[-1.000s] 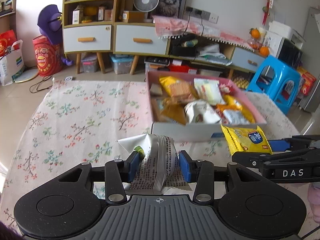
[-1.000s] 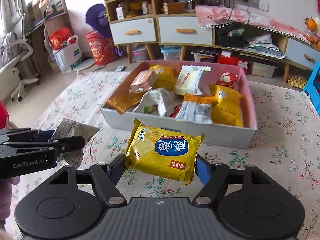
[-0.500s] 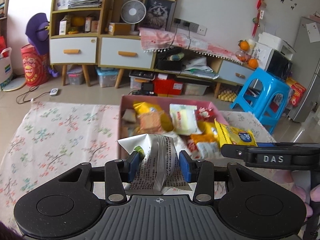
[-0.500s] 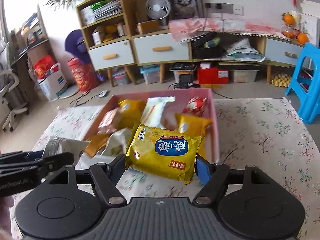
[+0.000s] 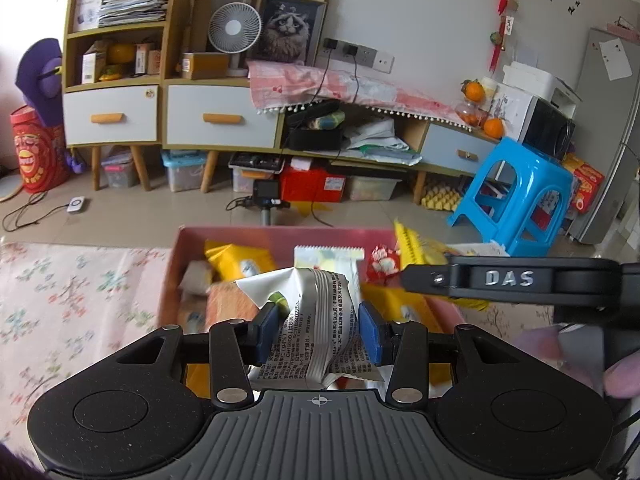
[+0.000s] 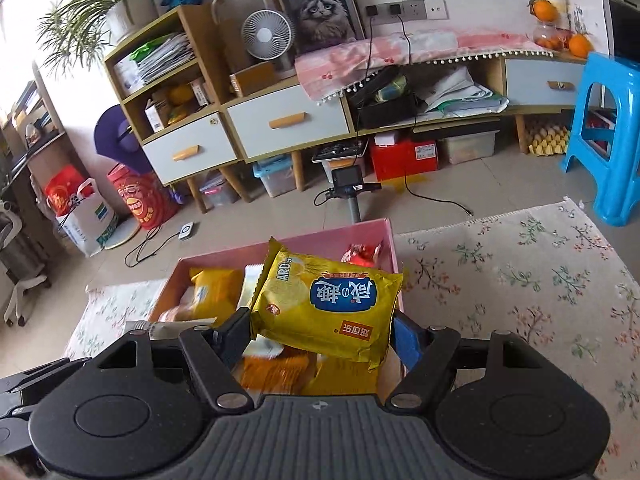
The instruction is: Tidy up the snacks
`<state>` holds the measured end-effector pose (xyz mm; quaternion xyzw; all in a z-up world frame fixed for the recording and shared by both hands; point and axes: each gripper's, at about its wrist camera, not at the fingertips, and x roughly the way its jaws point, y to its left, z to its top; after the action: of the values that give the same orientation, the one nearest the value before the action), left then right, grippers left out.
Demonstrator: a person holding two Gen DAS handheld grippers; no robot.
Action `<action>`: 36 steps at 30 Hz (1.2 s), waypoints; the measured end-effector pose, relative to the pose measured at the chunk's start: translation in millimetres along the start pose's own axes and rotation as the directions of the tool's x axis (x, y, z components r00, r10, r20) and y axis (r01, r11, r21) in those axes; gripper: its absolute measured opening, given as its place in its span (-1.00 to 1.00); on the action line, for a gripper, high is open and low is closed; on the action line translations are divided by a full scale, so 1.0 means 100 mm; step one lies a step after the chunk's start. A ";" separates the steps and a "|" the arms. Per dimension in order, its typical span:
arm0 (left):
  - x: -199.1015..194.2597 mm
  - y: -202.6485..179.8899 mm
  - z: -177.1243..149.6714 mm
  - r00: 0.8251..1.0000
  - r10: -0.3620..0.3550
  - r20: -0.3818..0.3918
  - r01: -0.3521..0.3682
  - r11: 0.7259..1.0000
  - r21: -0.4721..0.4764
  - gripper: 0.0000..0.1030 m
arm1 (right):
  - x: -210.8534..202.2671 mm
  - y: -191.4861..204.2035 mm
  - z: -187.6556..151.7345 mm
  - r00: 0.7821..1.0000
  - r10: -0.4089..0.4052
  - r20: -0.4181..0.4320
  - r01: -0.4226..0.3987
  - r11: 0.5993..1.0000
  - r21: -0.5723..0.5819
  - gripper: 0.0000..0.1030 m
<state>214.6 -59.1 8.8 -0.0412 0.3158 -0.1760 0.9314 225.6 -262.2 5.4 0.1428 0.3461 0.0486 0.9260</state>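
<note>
A crumpled silver snack packet is being held between the blue pads of the left gripper, whose jaws are being kept narrow on it. In the same way a yellow chip bag is being clamped slightly tilted in the right gripper, and most of the view ahead from the right wrist is being blocked by it. Both packets are being held above the pink box, in which yellow packs, a pale green-white pack and a small red packet are lying. The box is being carried by a floral cloth that is spread under it. In the left wrist view the right side of the box is being crossed by the black finger of the right gripper. Farther away, behind the box, a small camera on a stand is being seen on the tiled floor, and a blue plastic stool to the right. At the far wall a low cabinet with a white fan and a cat picture is being shown.
</note>
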 end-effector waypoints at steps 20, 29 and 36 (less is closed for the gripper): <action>0.19 0.05 0.10 0.999 0.012 0.036 -0.013 1.000 0.019 0.41 | 0.13 -0.08 0.17 1.000 0.012 0.011 -0.013 0.996 0.092 0.54; -0.12 -0.01 0.03 1.000 0.017 0.026 -0.019 0.998 0.060 0.70 | -0.14 -0.10 0.08 1.000 -0.012 0.016 0.010 0.996 0.089 0.65; -0.35 -0.03 -0.10 0.999 0.043 -0.011 -0.042 0.997 0.060 0.77 | -0.37 -0.12 -0.02 0.998 -0.060 0.013 0.059 0.997 0.058 0.70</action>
<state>182.3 -48.9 21.5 -0.0055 0.3169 -0.1659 0.9338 196.0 -280.4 23.8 0.1593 0.3446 0.0101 0.9251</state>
